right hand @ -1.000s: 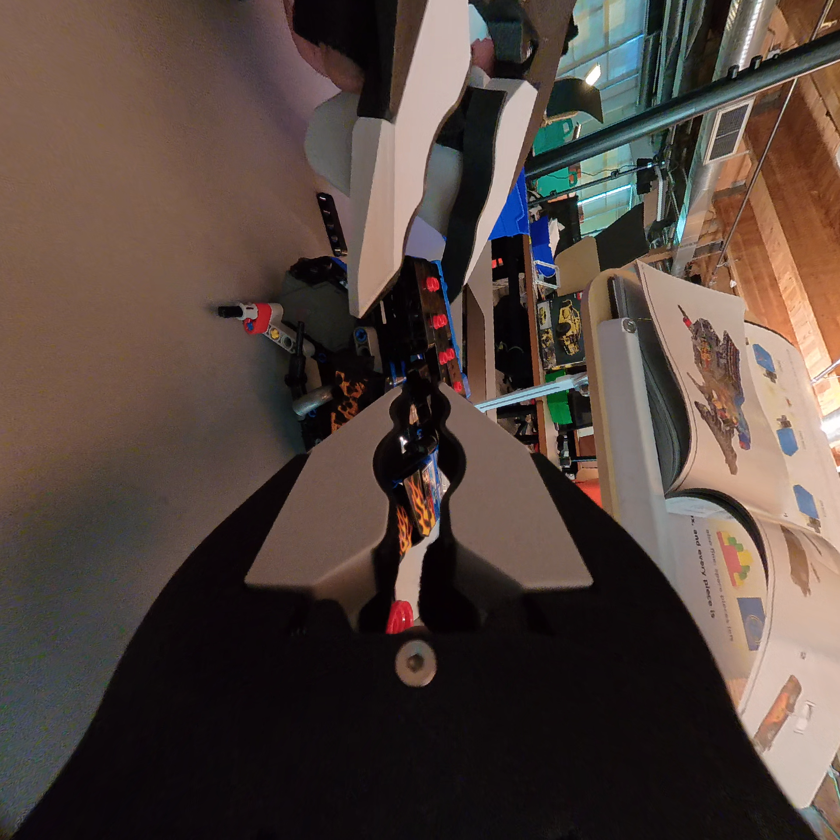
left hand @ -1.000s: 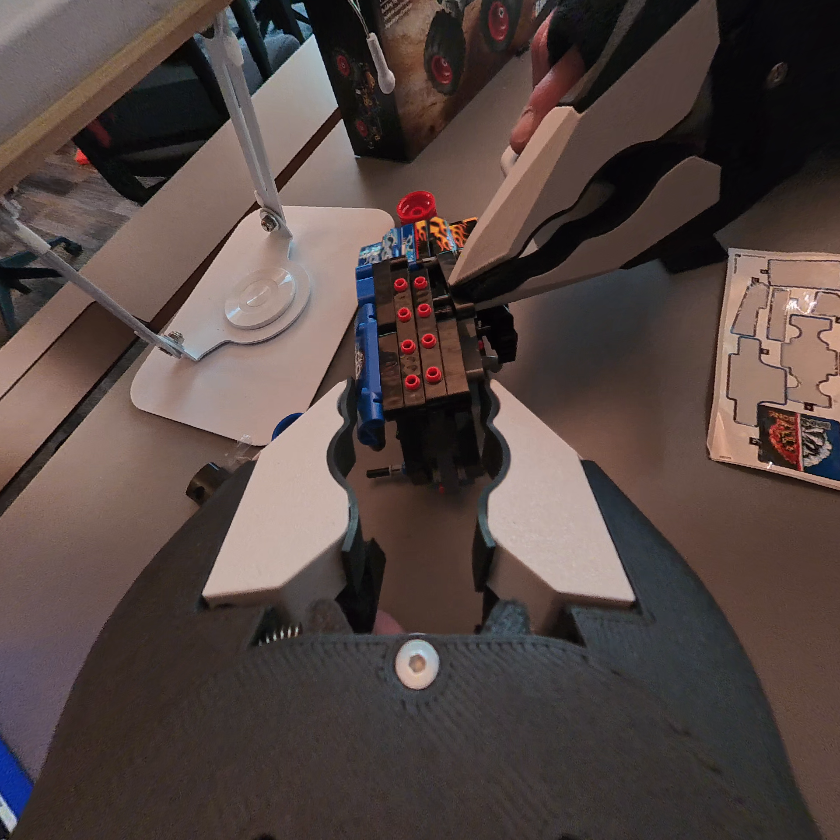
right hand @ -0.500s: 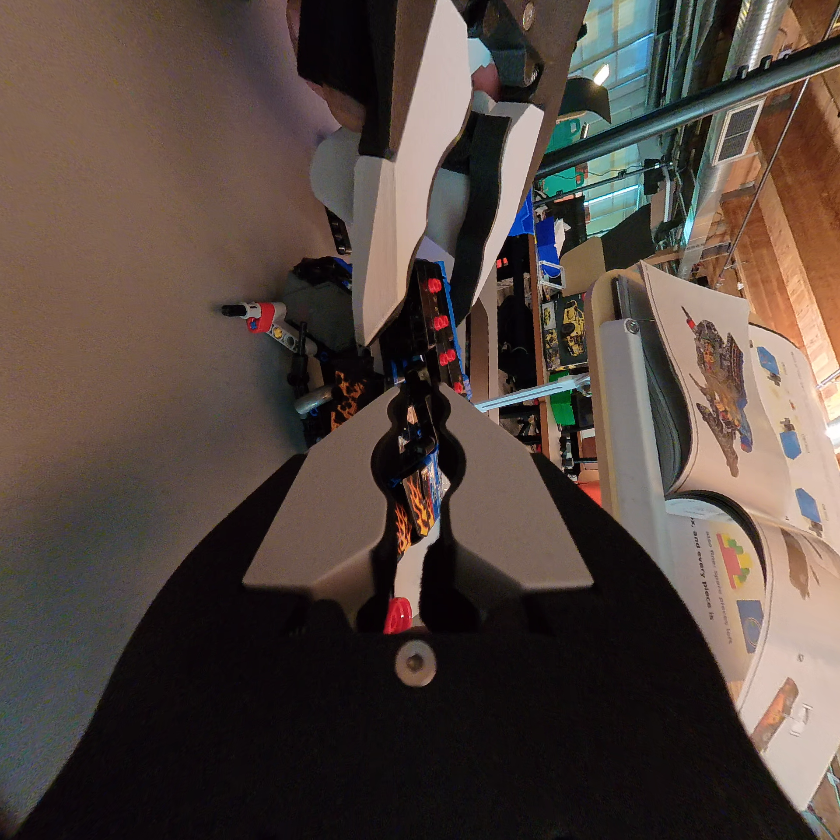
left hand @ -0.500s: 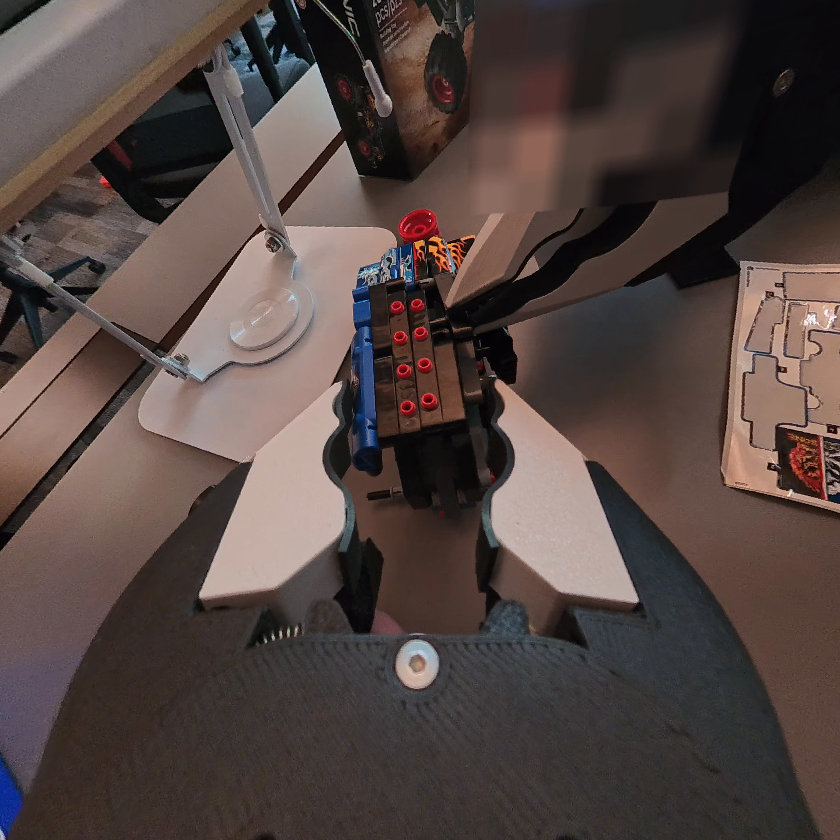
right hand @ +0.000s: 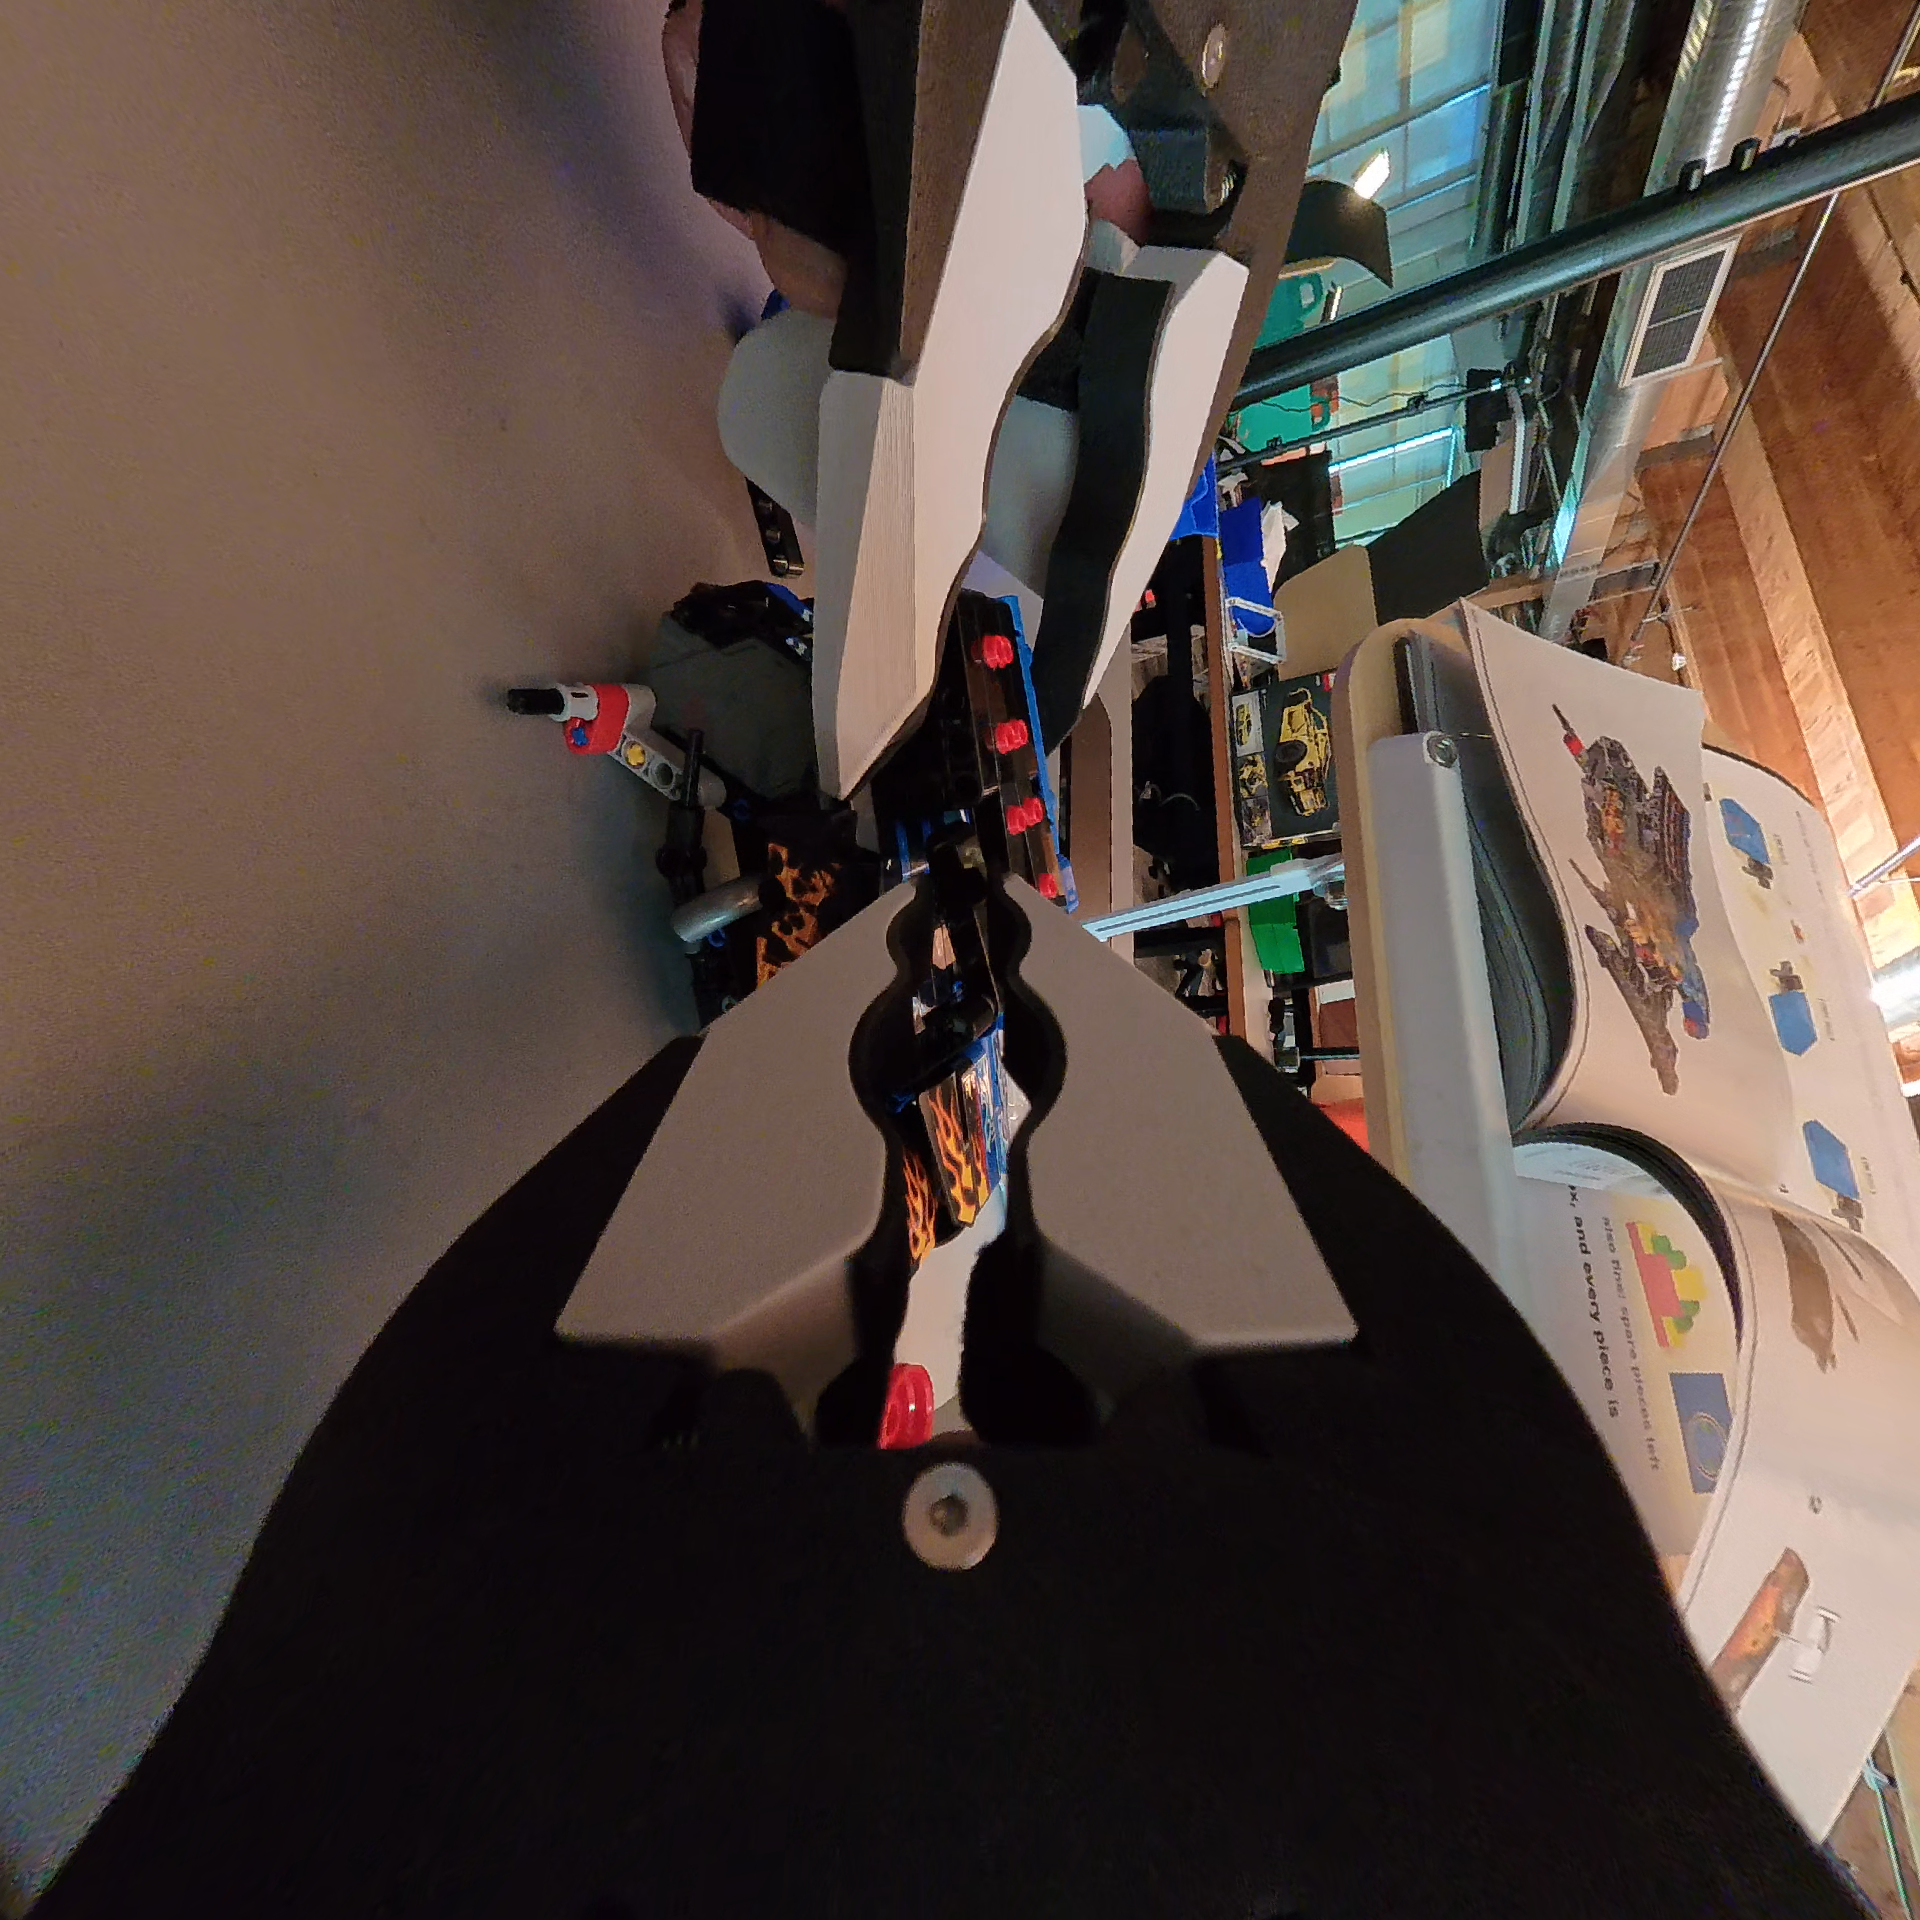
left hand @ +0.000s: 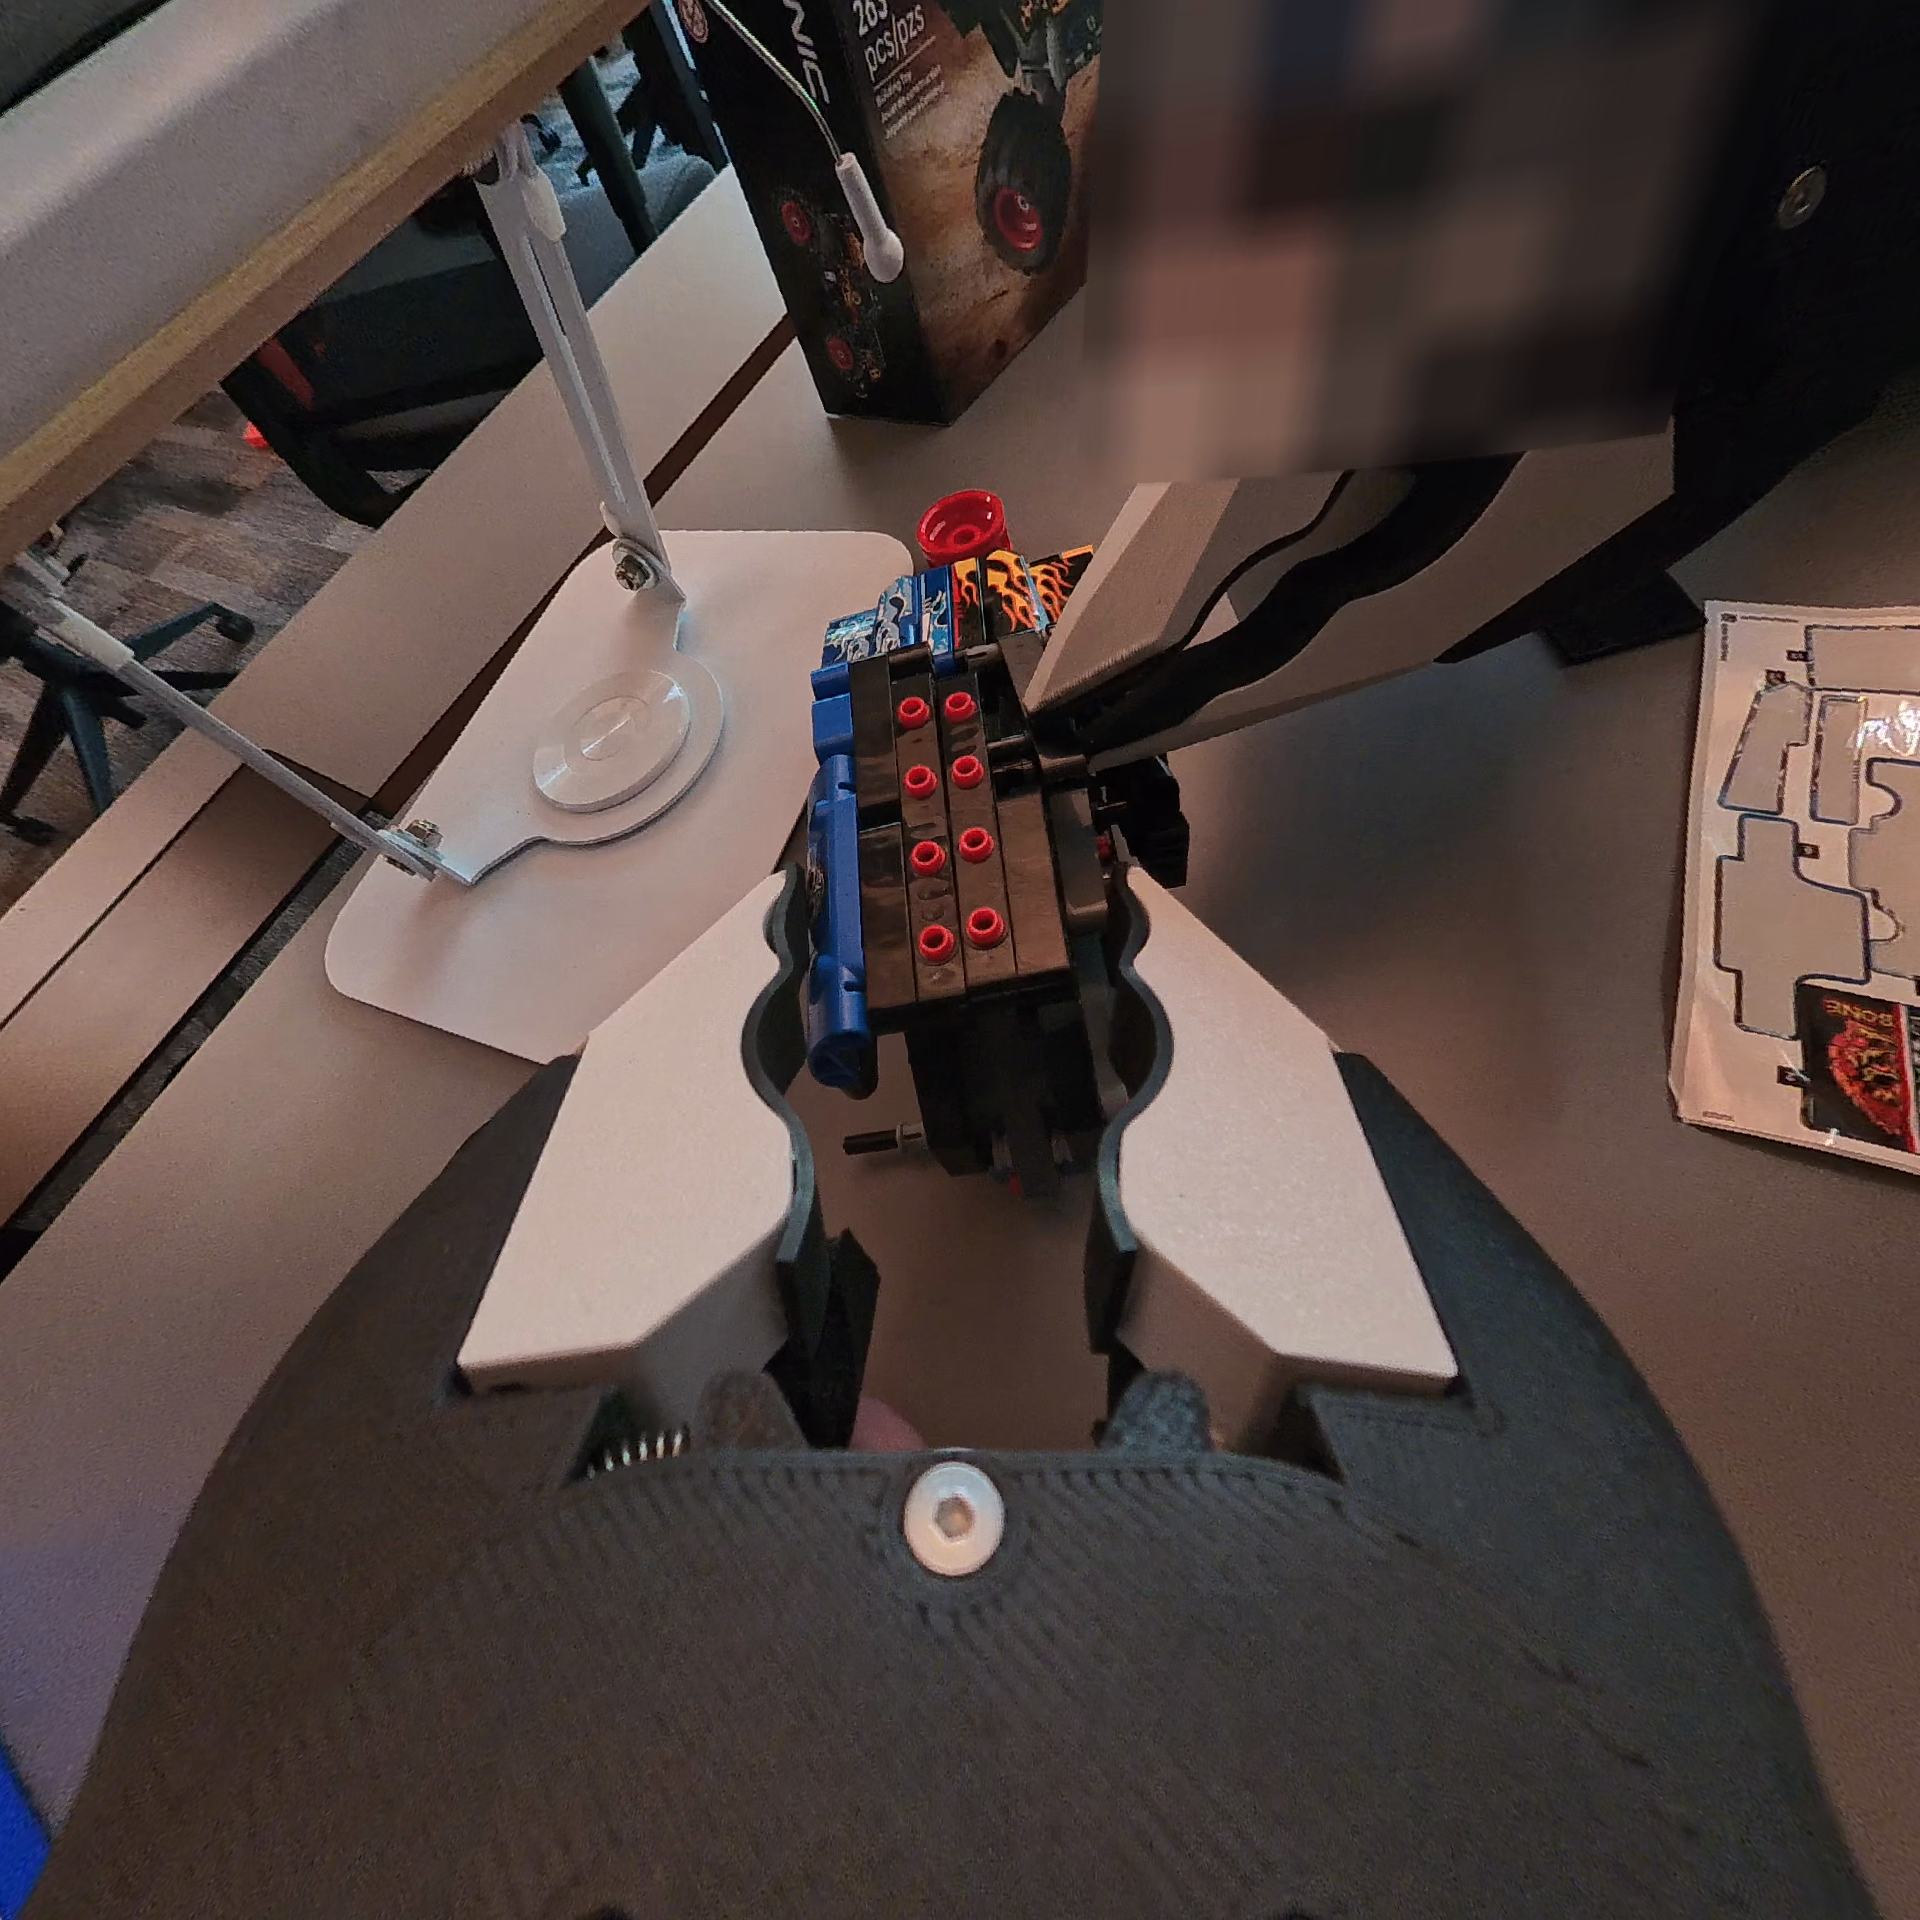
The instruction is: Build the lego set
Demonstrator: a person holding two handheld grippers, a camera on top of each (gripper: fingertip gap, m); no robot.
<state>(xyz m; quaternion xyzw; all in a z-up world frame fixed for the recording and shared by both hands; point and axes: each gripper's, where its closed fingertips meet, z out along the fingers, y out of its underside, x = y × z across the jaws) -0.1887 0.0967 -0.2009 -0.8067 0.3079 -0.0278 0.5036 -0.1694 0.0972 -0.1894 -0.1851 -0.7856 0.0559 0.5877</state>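
In the left wrist view, a white lamp base plate (left hand: pixel 520 831) lay at the far left of the grey table (left hand: pixel 1455 1039), with the printed set box (left hand: pixel 904 208) standing beyond it. At centre sat the partly built model (left hand: pixel 961 831): a black beam chassis carrying two rows of red pins, a blue beam along its left side, and flame-patterned panels at its far end. A loose red wheel hub (left hand: pixel 961 525) stood just beyond the model. At the right lay a sticker sheet (left hand: pixel 1808 883) with most stickers removed.

Progress, as judged: the chassis core and several decorated panels were assembled. No wheels were fitted, so substantial work remained.

The left gripper (left hand: pixel 956 935) held its jaws clamped on the near end of the model, one finger on each flank. The right gripper (left hand: pixel 1060 707) entered from the far right, with its jaws nearly together on a small black part at the model's right edge.

In the right wrist view, the right gripper (right hand: pixel 956 914) gripped that same black part. The open instruction booklet (right hand: pixel 1662 1039) stood at the right.
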